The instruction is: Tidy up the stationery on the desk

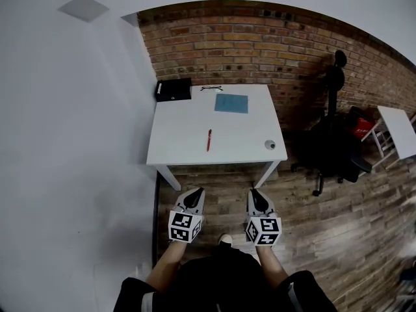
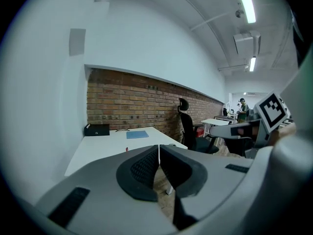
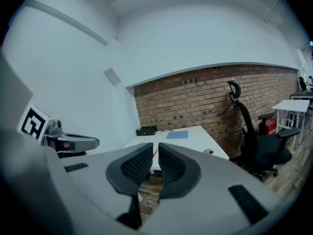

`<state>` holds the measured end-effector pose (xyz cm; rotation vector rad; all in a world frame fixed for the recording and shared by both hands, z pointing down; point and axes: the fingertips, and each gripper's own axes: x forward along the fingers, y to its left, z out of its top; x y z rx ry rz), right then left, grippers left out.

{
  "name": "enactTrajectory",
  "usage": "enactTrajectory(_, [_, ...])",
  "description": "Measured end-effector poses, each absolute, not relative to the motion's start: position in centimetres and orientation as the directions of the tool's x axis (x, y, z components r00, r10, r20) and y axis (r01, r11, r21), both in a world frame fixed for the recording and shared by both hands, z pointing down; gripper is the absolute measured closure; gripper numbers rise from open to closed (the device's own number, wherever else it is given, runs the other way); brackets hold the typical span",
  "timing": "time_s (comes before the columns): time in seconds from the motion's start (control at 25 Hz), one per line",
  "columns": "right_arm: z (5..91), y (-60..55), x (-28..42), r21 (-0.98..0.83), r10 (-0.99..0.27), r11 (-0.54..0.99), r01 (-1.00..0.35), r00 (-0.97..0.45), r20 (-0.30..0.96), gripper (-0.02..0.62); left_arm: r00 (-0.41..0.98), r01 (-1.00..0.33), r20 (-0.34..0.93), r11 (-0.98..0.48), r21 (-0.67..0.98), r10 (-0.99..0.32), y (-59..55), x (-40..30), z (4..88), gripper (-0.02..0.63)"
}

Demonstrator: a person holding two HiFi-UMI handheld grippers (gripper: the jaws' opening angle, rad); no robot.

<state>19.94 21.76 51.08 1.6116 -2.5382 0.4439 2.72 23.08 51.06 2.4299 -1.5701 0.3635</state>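
**Both grippers closed and empty, short of the tabletop, with the stationery ahead of us**

We hold the left gripper point(image 1: 194, 194) and the right gripper point(image 1: 256, 194) side by side over the wooden floor point(image 1: 221, 177), both short of the near edge of the tabletop point(image 1: 175, 142). Each has its jaws closed together with nothing between them. The red pen point(image 1: 208, 140) lies ahead near the tabletop's middle, its long axis running away from us toward the brick wall point(image 1: 260, 44), and it sits nearer the left gripper's line than the right's. Beyond it lies a blue notebook point(image 1: 231, 103), with a black box point(image 1: 173, 90) at the far left corner. A small round thing point(image 1: 270, 144) near the right front corner is too small to name, perhaps a roll of tape. We judge a gripper must open before any pick.
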Motion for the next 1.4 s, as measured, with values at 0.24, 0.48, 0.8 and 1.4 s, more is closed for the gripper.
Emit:
enactTrajectory(0.24, [51.0, 17.6, 20.1, -0.195, -0.851, 0.432, -0.881, -0.469, 0.234, 0.569, 0.367, -0.927, 0.335, -0.370, 0.057, -0.868, 19.6, 3.2, 51.3, 0.588])
enactTrajectory(0.48, [51.0, 14.6, 20.2, -0.200, -0.843, 0.445, -0.873, -0.484, 0.236, 0.569, 0.365, -0.929, 0.336, -0.365, 0.066, -0.868, 17.1, 3.2, 51.3, 0.588])
enactTrajectory(0.8, [51.6, 10.9, 20.1, -0.188, -0.839, 0.444, -0.876, -0.481, 0.254, 0.569, 0.381, -0.923, 0.344, -0.373, 0.091, -0.858, 12.7, 3.3, 52.2, 0.588])
enactTrajectory(1.4, [52.6, -5.2, 15.1, -0.130, -0.836, 0.446, -0.886, -0.464, 0.294, 0.569, 0.458, -0.887, 0.368, -0.445, 0.123, -0.810, -3.1, 0.7, 55.1, 0.588])
